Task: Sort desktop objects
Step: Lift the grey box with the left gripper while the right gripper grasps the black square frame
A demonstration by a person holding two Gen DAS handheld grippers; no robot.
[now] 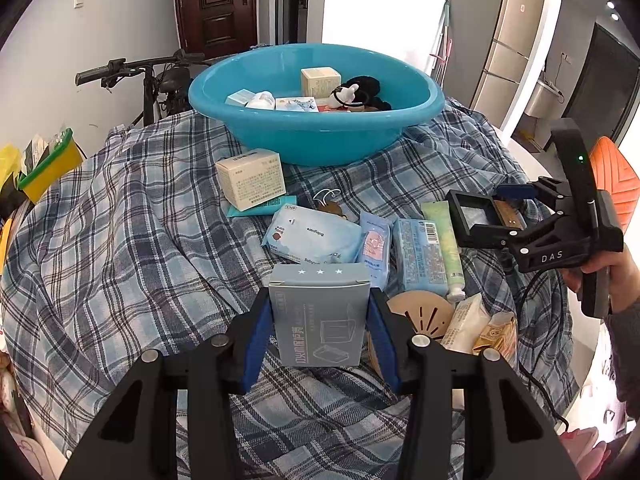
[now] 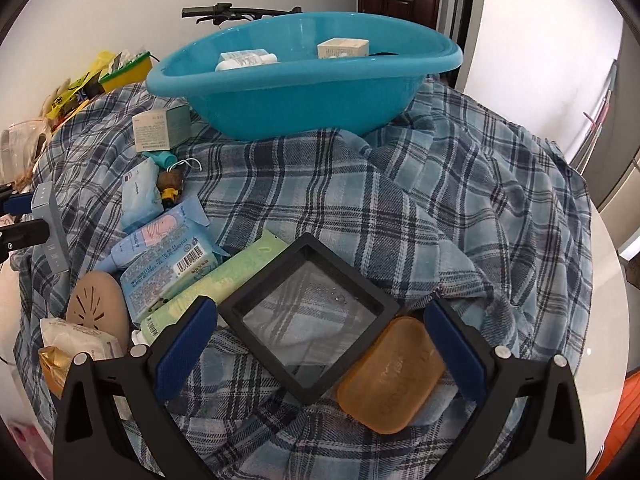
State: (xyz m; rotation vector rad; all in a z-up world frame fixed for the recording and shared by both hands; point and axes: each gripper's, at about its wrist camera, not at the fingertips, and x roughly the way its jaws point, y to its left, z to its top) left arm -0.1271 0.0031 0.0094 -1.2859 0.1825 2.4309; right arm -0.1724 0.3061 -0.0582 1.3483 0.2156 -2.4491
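My left gripper (image 1: 320, 300) is shut on an upright grey carton (image 1: 320, 320) with three white stars, held above the plaid cloth (image 1: 120, 240). In the right wrist view that carton (image 2: 50, 232) shows at the far left edge. My right gripper (image 2: 320, 306) stands wide open, pointing down. A black square frame with a clear film (image 2: 310, 320) and an amber soap bar (image 2: 392, 376) lie on the cloth between its fingers, with neither pad pressing on them. The left wrist view shows the right gripper (image 1: 512, 216) in a hand at the right.
A blue basin (image 1: 316, 136) at the back holds boxes, a bottle and a plush toy. A cream box (image 1: 252, 178) sits before it. Wipe packs (image 1: 312, 236), a green tube (image 1: 444, 236), a tan disc (image 1: 420, 314) and snack packets (image 1: 480, 332) crowd the cloth's middle.
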